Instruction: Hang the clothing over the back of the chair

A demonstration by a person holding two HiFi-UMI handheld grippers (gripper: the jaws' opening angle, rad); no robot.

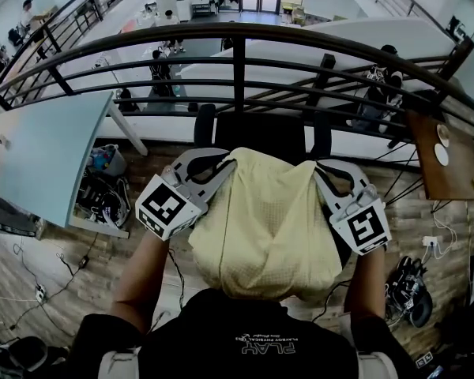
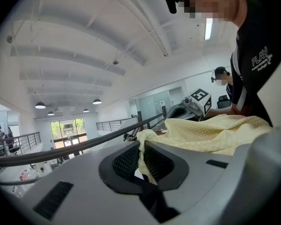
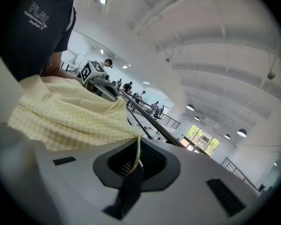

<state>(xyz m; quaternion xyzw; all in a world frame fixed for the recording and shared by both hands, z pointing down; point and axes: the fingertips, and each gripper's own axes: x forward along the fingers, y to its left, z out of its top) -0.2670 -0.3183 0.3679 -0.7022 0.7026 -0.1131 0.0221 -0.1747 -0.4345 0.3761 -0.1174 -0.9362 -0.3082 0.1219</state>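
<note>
Left claw (image 1: 223, 164) and right claw (image 1: 321, 168) pinch yellow garment (image 1: 268, 227).

The head camera looked steeply down from above the person's shoulders, close over the clothing (image 1: 265, 219), the chair (image 1: 257, 133), the left gripper (image 1: 223, 166) and the right gripper (image 1: 322, 170), with the railing (image 1: 237, 34) beyond. Each gripper camera sat low, right behind its own fingers (image 2: 124, 163), tilted up toward the ceiling (image 2: 84, 41). The two faced each other across the clothing. All three views shared clothing and railing.
</note>
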